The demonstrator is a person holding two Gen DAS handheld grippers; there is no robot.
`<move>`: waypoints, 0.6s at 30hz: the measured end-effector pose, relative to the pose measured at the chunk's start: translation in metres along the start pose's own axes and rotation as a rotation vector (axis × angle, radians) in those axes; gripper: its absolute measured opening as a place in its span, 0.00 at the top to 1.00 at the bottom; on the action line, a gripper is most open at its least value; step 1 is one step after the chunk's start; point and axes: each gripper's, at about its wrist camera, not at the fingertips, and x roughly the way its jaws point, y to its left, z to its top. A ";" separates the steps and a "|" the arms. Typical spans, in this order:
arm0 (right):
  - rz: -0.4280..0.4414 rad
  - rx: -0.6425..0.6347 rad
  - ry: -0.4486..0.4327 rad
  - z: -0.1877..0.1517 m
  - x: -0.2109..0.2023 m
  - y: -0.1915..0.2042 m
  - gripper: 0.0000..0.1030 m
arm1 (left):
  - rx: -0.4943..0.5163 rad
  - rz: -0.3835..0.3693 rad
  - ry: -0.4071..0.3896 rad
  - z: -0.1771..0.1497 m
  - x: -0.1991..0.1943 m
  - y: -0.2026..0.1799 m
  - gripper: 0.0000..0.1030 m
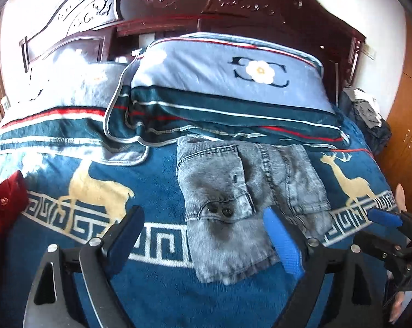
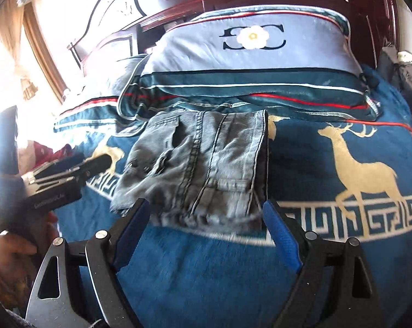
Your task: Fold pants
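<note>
Two grippers spread wide, holding nothing.
The left gripper [image 1: 203, 232] and right gripper [image 2: 206, 218] hover near the folded pants' [image 1: 241, 199] near hem; bare blanket [image 2: 206, 268] lies just beside it.

The folded grey pants [image 1: 247, 202] lie on the blue deer-patterned blanket [image 1: 156, 180], their far edge just below the striped pillow [image 1: 233, 87]. The left gripper [image 1: 206, 227] stands wide apart in front of the pants, gripping nothing. To the right of the pants, the right gripper [image 1: 386, 218] enters.
</note>
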 end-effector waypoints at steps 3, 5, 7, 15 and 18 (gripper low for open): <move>-0.021 0.004 -0.004 -0.010 -0.013 0.010 0.17 | -0.008 0.017 -0.002 -0.004 -0.019 0.003 0.10; -0.033 0.005 -0.006 -0.018 -0.023 0.015 0.13 | -0.025 0.010 -0.003 -0.007 -0.032 0.006 0.03; -0.050 -0.002 -0.004 -0.023 -0.035 0.023 0.10 | -0.033 0.015 0.000 -0.011 -0.044 0.006 0.01; -0.081 -0.034 -0.015 -0.033 -0.067 0.043 0.05 | -0.025 0.057 0.016 -0.029 -0.082 -0.002 0.00; -0.074 -0.025 -0.030 -0.035 -0.081 0.047 0.05 | -0.010 0.078 -0.004 -0.034 -0.095 -0.006 0.00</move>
